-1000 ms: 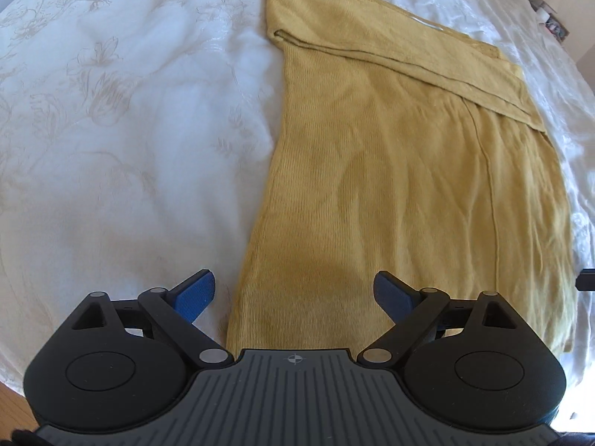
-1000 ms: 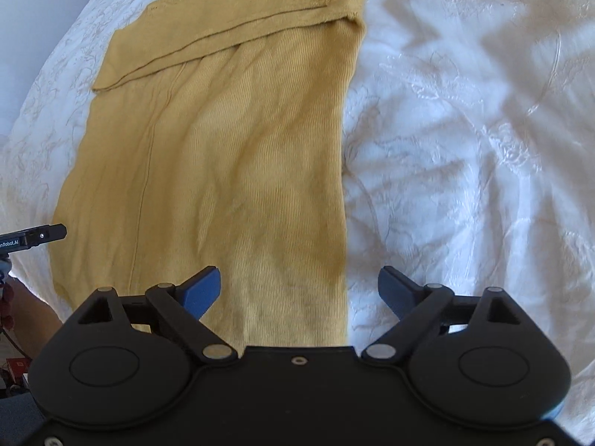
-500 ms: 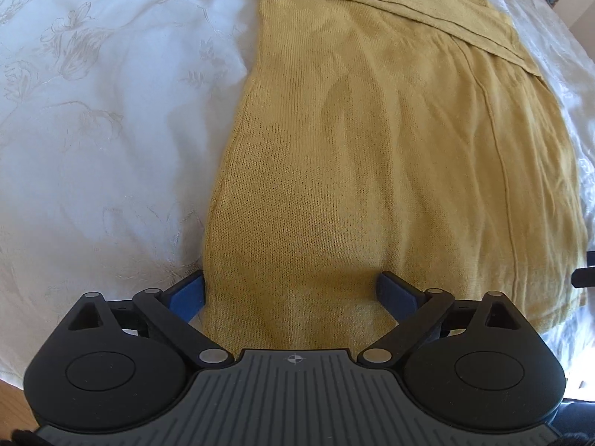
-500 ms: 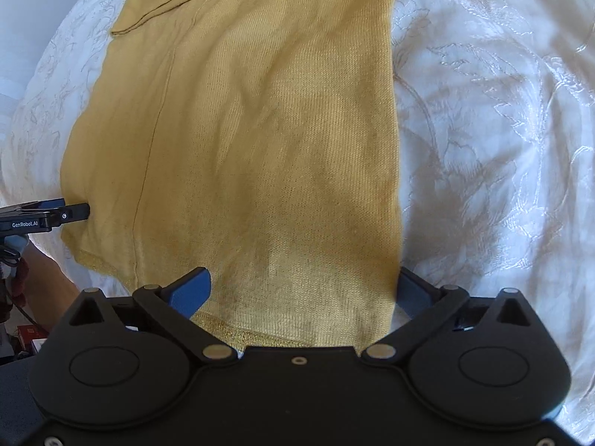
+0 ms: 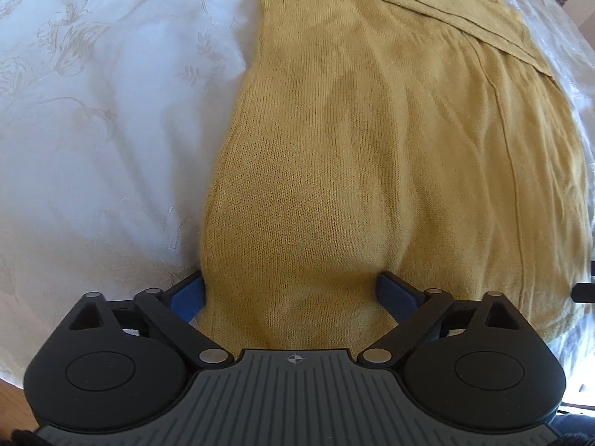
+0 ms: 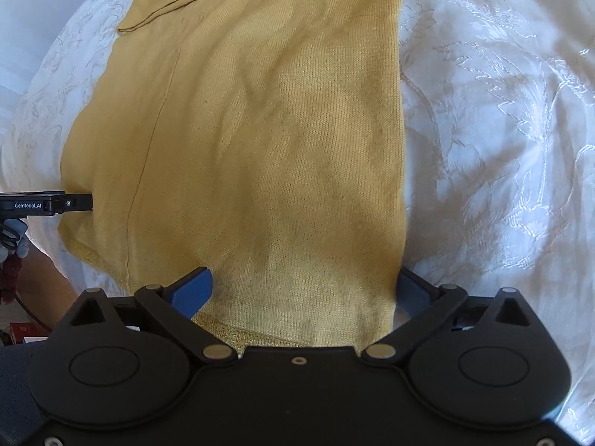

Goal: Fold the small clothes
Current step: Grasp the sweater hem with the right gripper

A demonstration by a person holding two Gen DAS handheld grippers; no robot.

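A mustard-yellow knit garment (image 5: 372, 141) lies flat on a white embroidered bedspread (image 5: 93, 119), with a sleeve folded across its far end. My left gripper (image 5: 292, 291) is open, its blue pads straddling the near left corner of the hem. In the right wrist view the garment (image 6: 267, 141) fills the middle. My right gripper (image 6: 306, 291) is open, its pads straddling the near right corner of the hem. The left gripper's tip (image 6: 70, 202) shows at the garment's left edge.
The bedspread (image 6: 502, 148) stretches wide to the right of the garment. The bed's near edge and a strip of wood floor (image 5: 15, 401) show at lower left. A person's arm (image 6: 41, 278) is at the left edge of the right wrist view.
Both grippers have moved forward and down to the garment's near hem. The hem corners now lie between the open pads. The garment itself has not shifted.
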